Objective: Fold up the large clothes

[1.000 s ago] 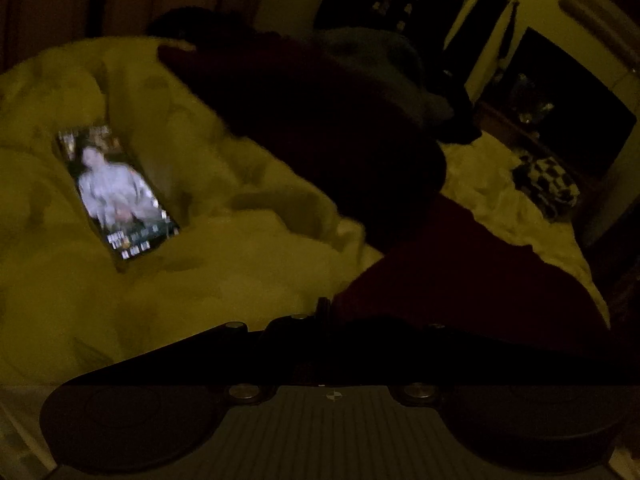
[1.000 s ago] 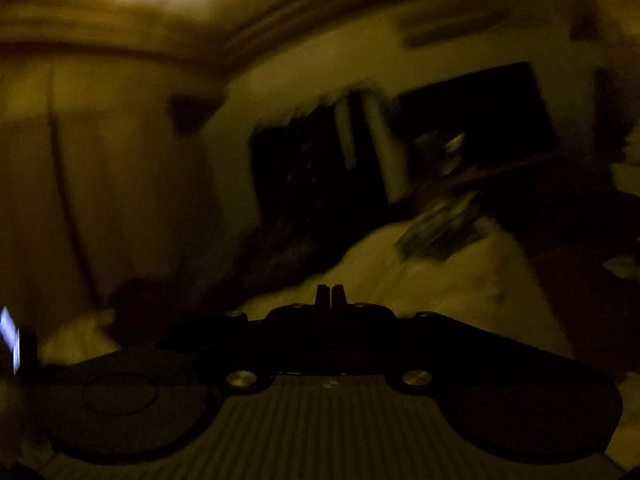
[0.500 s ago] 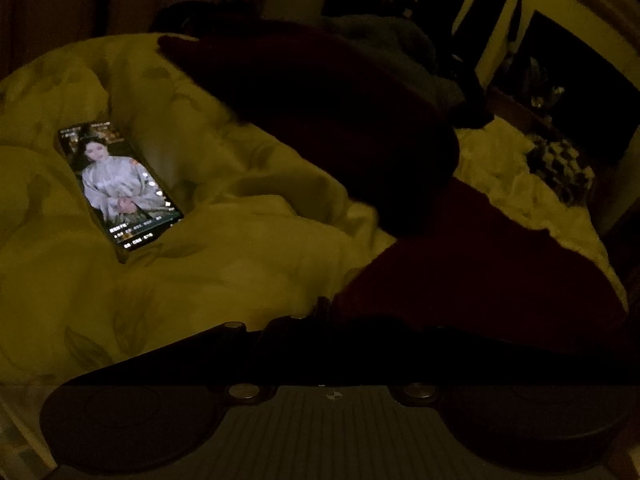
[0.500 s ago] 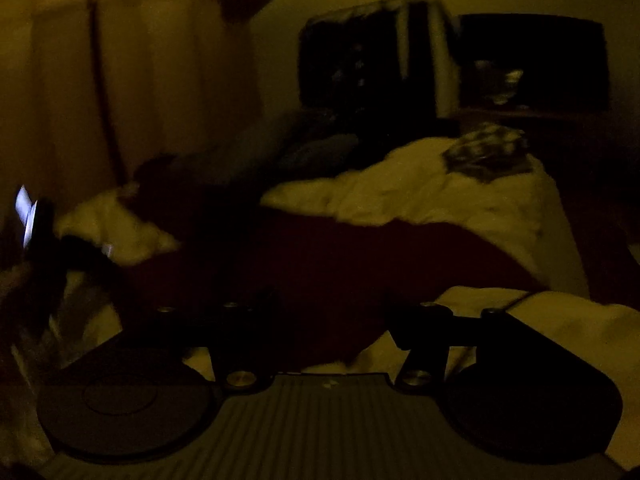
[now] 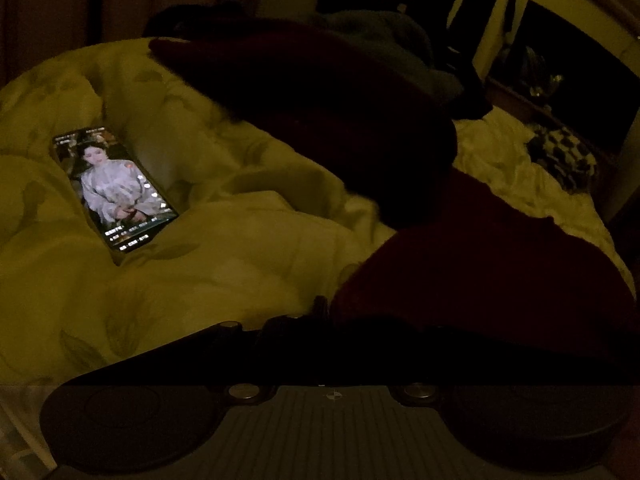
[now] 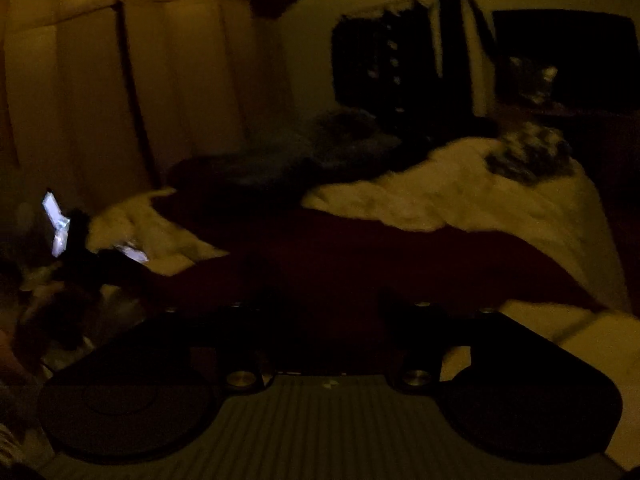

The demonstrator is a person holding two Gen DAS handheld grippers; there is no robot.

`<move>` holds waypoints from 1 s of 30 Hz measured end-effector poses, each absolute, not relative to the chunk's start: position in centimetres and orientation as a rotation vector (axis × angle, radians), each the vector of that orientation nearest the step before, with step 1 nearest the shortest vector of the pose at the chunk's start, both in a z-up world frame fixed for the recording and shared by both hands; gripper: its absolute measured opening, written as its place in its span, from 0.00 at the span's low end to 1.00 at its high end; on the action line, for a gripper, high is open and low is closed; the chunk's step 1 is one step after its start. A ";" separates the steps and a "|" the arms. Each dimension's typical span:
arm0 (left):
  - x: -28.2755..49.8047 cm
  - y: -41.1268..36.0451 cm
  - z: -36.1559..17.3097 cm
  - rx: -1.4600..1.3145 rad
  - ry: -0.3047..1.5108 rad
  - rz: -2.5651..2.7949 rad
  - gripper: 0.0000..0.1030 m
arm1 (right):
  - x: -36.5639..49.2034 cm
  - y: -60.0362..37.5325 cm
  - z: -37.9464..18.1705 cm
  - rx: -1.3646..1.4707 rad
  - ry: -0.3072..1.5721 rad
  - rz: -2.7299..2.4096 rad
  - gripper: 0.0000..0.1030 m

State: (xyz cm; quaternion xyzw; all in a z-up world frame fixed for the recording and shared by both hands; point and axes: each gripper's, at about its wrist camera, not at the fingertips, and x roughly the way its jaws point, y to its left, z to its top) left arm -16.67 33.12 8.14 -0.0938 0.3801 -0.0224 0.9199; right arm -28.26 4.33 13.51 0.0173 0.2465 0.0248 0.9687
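One dark red garment (image 5: 480, 272) lay spread across the bed's pale quilt (image 5: 200, 280), beside one lit phone (image 5: 114, 188). The left tool (image 5: 326, 308) sat low at the garment's near edge, fingers pinched together on the cloth (as far as the dim light showed). The right tool (image 6: 332, 312) hovered above the garment with fingers parted. Only the left view showed the phone's screen clearly.

One dark red garment (image 5: 480, 264) lies across one bed (image 5: 224, 264). One lit phone (image 5: 114, 192) rests on the pale quilt. One checkered cloth (image 5: 564, 156) sits near the far end of the bed. One dark grey heap of fabric (image 5: 384, 48) lies behind the garment; its piece count is too dim to tell.
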 end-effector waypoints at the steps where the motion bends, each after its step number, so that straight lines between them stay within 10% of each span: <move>1: -16.7 33.1 8.1 -0.189 0.781 -0.047 0.44 | -27.7 4.9 13.5 0.000 0.510 0.018 0.61; 12: -16.6 33.3 7.7 -0.189 0.790 -0.058 0.44 | -26.4 4.0 8.3 -0.090 0.749 -0.208 0.54; 14: -16.6 33.2 7.7 -0.188 0.790 -0.057 0.44 | -27.3 3.1 7.8 -0.091 0.703 -0.244 0.12; 22: -17.1 33.3 8.7 -0.210 0.770 -0.069 0.60 | -32.4 1.4 14.3 0.086 0.313 -0.225 0.10; 30: -16.4 32.7 7.5 -0.174 0.811 -0.059 0.61 | -34.8 -2.5 13.5 0.107 0.380 -0.397 0.02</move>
